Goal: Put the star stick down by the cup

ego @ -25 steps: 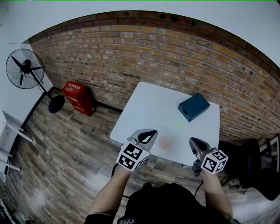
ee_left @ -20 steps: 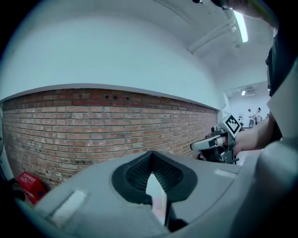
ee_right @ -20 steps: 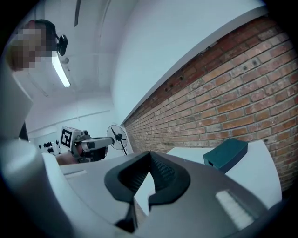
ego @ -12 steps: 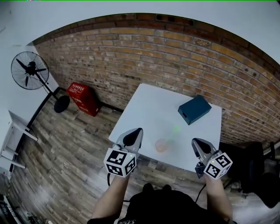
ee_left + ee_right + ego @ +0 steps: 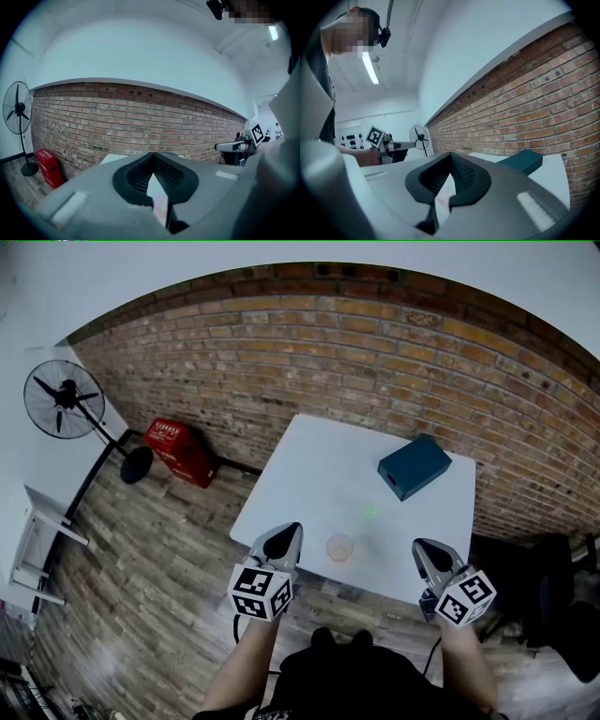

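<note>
Here the left claw [image 5: 286,535] and right claw [image 5: 424,549], both closed and empty, have drawn back to the worktop's [image 5: 309,465] near edge. The faint green star stick [image 5: 370,514] lies near the cup [image 5: 339,547], seemingly already placed.

White table [image 5: 300,474]: left half of the top lies open from near edge to far edge. Obstructions: cup [image 5: 340,547] upright at lower centre, close to the near edge; star stick [image 5: 371,514] lying just beyond it; teal box [image 5: 413,467] at the upper right corner. Brick wall [image 5: 281,362] stands behind the far edge.
</note>
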Motion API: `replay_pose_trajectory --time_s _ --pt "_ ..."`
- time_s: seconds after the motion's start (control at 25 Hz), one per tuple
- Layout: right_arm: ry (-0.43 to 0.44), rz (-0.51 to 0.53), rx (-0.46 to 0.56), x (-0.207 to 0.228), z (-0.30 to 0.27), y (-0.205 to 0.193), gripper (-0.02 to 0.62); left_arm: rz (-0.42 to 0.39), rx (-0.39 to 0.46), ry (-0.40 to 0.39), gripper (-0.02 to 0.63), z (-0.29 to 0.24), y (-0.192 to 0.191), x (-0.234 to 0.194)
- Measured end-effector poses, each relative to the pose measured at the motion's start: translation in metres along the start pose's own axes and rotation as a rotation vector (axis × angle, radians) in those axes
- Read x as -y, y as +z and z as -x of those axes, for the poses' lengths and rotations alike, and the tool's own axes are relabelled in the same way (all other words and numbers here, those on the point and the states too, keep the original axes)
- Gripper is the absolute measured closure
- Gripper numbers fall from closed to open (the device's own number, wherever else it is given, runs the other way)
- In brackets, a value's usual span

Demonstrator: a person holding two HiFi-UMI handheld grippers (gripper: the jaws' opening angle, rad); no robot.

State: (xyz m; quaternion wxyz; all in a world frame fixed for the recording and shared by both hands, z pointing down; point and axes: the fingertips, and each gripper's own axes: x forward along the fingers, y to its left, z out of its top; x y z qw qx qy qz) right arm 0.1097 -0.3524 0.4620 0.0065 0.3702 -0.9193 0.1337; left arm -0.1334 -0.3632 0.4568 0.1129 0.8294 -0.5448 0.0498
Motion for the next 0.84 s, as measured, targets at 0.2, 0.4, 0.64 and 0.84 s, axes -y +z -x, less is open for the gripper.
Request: replay_pose_trajectory --time_s 0.2,0.4,0.64,0.84 --pt "0.022 0.016 -0.010 -0.007 0.000 -0.006 0.598 -0.019 -0.027 -0.010 0.598 -0.004 -0.008 0.010" --pt "0.026 0.011 -0.010 -0.008 0.004 -0.004 0.598 -0.026 -0.035 -0.030 0.598 -0.006 -0.010 0.020" --pt "0.032 0.000 -0.015 -0.011 0.004 -0.007 0.598 -0.013 -0.049 -0.038 0.598 -0.005 -0.019 0.020" --pt "0.039 -0.003 -0.023 -0.015 0.002 -0.011 0.598 -0.011 -0.051 -0.047 0.598 -0.004 -0.020 0.020"
